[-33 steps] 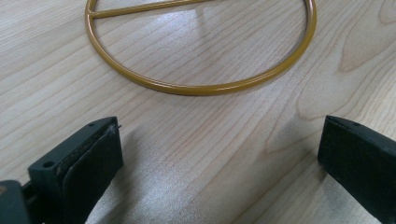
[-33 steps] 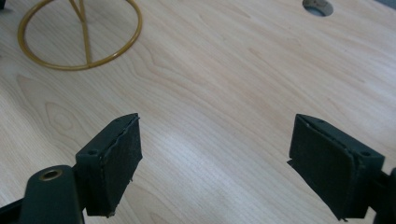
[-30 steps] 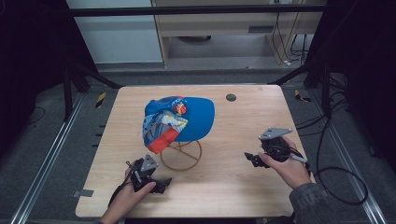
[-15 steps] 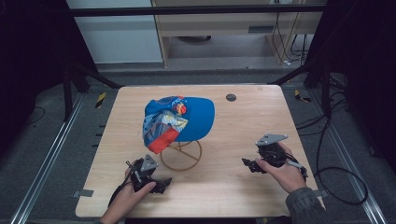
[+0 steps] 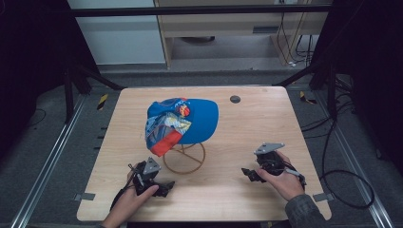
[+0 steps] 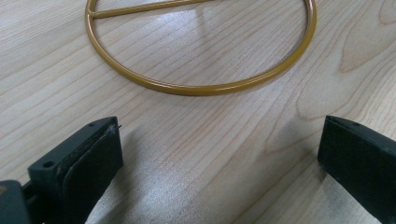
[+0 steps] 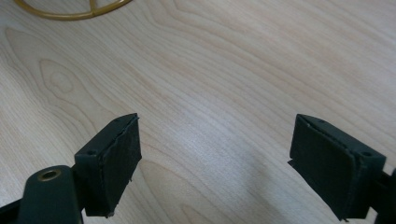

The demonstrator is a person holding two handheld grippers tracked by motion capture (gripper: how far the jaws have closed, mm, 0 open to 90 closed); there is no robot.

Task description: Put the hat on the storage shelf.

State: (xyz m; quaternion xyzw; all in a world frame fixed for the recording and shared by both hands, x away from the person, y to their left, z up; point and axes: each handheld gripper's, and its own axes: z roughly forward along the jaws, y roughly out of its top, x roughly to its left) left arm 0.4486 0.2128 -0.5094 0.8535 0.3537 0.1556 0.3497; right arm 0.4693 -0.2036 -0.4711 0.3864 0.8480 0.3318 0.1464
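The right gripper [image 5: 250,174] has moved in the last second. It has come down toward the person and a bit toward the middle, and now it rests low on the table [image 5: 266,118] at about 4 o'clock. The left gripper [image 5: 164,186] has not moved; it stays at about 7 o'clock, just near the ring [image 5: 184,158]. Both grippers are spread wide and hold nothing. In the left gripper view the jaws stand far apart over bare wood, with the gold ring [image 6: 201,86] just ahead at 12 o'clock. In the right gripper view the jaws are also far apart, and a bit of the ring [image 7: 70,13] peeks in at 11 o'clock, well away. The cap [image 5: 187,119] is blue with bright colors on the front. It sits on top of the wire stand in the middle of the table, and the ring is the stand's foot. No gripper touches the cap. I think the right hand is getting ready and lining up with the stand. The next move is likely a reach up to the cap with both grippers, so nothing is done with it yet.
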